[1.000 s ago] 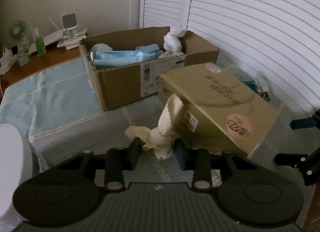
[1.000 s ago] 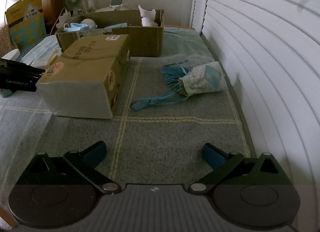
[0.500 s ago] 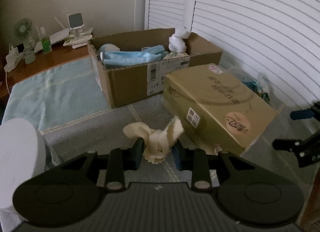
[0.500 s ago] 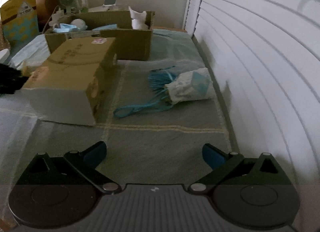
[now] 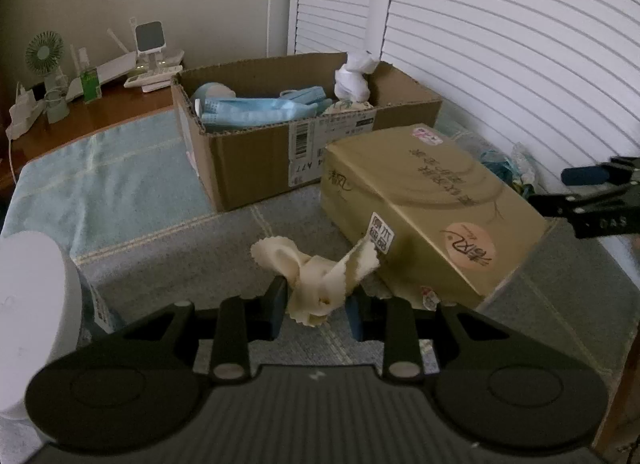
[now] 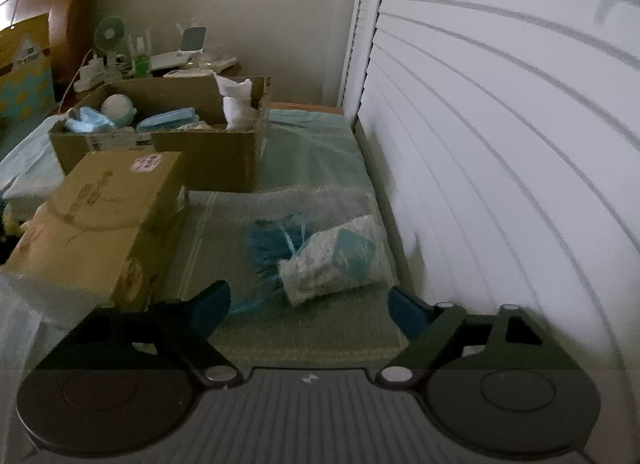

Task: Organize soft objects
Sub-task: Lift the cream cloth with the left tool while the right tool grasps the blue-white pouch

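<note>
The cream scallop-edged cloth (image 5: 320, 284) is pinched between the blue pads of my left gripper (image 5: 318, 306), its jaws nearly together, with two frilled ends sticking up above the grey mat (image 5: 168, 264). Just to its right lies the closed tan carton (image 5: 420, 200), one cloth end reaching up against the carton's near corner. Behind both sits the open cardboard box (image 5: 248, 168), holding blue face masks (image 5: 256, 112) and a white cloth bundle (image 5: 352, 80) poking above its rim. My right gripper (image 6: 310, 306) holds nothing; its jaws stand wide and have just been closing a little, with the patterned white-and-teal pouch (image 6: 332, 260) and its blue strap (image 6: 268, 244) on the mat just ahead of them, beside the white louvred door (image 6: 500, 144).
</note>
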{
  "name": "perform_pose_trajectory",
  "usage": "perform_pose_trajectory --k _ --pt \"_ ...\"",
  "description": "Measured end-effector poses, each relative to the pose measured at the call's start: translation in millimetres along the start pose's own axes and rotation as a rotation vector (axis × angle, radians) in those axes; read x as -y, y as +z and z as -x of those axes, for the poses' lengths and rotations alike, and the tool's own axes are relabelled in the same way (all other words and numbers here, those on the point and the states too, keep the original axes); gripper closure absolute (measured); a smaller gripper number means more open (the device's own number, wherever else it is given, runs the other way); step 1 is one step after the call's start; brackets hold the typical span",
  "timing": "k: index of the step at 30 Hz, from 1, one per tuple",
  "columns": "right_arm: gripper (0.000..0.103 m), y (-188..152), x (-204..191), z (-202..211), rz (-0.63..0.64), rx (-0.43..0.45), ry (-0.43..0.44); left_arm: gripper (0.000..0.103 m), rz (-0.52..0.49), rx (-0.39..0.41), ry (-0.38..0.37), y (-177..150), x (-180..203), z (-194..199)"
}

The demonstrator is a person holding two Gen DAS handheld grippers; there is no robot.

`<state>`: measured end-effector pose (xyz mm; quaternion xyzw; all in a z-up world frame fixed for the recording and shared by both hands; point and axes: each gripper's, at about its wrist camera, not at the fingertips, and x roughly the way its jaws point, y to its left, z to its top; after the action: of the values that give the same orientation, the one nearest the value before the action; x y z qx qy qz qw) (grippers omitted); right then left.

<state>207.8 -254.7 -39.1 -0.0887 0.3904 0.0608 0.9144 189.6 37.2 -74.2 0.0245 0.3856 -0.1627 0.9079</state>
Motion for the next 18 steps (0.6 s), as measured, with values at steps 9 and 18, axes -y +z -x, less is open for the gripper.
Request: perform_pose_trajectory --k 9,18 --pt "0.018 6.7 5.5 -26.0 -0.03 -0.008 -0.002 0.073 0.018 -0.007 -0.002 0.6 -2.9 -4.8" --pt "0.042 10.1 9.0 -37.5 -0.051 -0.014 0.035 0.072 0.032 -0.01 -0.002 3.4 -4.1 -8.8"
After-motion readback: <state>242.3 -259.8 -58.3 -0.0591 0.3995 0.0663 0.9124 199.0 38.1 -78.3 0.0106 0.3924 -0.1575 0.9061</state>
